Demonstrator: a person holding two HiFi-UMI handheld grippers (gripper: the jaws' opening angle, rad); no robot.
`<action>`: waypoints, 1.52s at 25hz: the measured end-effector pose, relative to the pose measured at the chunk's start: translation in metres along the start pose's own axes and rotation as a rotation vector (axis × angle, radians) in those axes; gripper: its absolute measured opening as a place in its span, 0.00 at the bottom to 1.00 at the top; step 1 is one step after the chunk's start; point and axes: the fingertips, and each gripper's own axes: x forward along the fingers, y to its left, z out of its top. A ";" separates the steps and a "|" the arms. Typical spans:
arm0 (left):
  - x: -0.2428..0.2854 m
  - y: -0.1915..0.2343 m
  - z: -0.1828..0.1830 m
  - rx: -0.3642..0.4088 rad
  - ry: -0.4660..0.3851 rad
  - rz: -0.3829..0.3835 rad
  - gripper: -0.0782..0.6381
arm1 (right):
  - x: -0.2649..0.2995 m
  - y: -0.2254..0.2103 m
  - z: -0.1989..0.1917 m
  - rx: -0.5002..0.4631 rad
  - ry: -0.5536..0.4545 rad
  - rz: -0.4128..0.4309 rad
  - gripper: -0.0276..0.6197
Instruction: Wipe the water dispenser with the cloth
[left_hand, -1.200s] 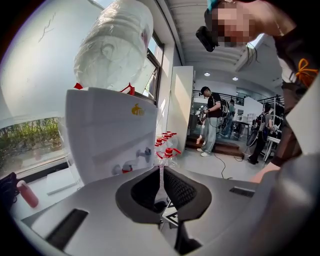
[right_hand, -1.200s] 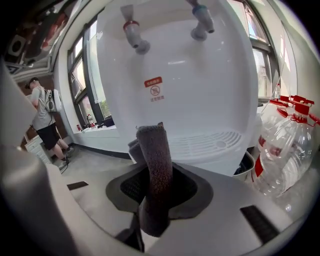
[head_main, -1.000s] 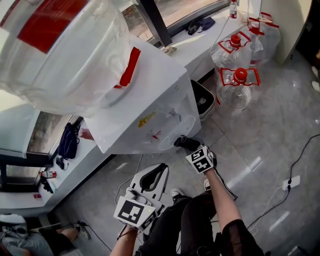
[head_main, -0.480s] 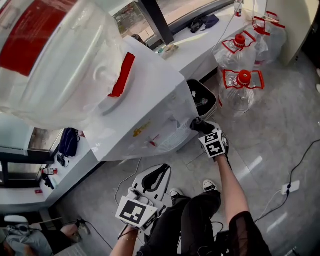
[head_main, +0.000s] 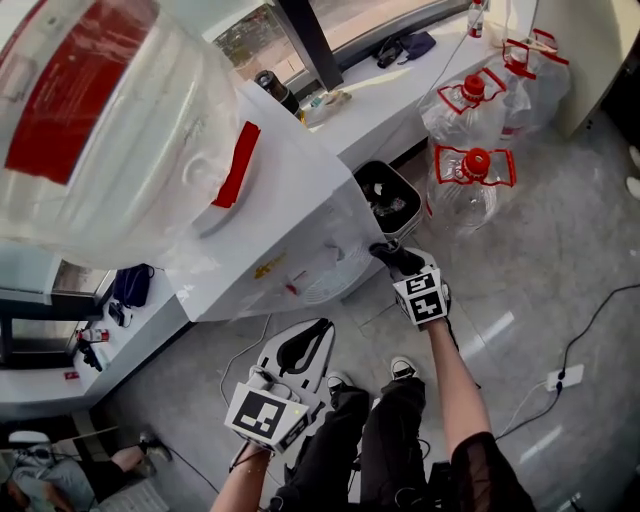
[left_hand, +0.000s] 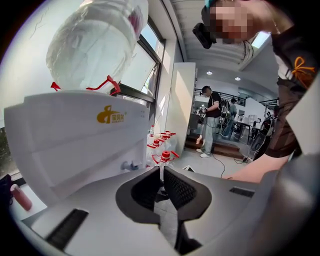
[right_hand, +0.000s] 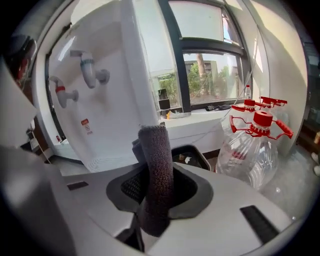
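The right gripper (right_hand: 152, 186) has its jaws pinched on a folded dark grey cloth (right_hand: 156, 165). The cloth's tip stands just before the corner edge of the white water dispenser (right_hand: 112, 100); whether they touch I cannot tell. A second ago the cloth was by the drip grille (head_main: 325, 285), so the wipe seems to be moving round to the side. The left gripper (left_hand: 161, 181), jaws all but together on nothing, hangs well back. Only the right gripper view shows the taps (right_hand: 90, 70), up-left of the cloth; only the head view shows the upturned bottle (head_main: 100, 130)
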 end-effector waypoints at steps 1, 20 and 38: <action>-0.002 -0.004 0.003 0.000 0.003 -0.003 0.15 | -0.013 0.002 0.005 0.024 -0.014 0.005 0.21; -0.087 -0.045 0.091 -0.026 -0.054 0.122 0.15 | -0.256 0.087 0.116 0.027 -0.078 0.224 0.22; -0.277 -0.066 0.088 -0.118 -0.130 0.314 0.15 | -0.359 0.223 0.193 -0.088 -0.115 0.375 0.22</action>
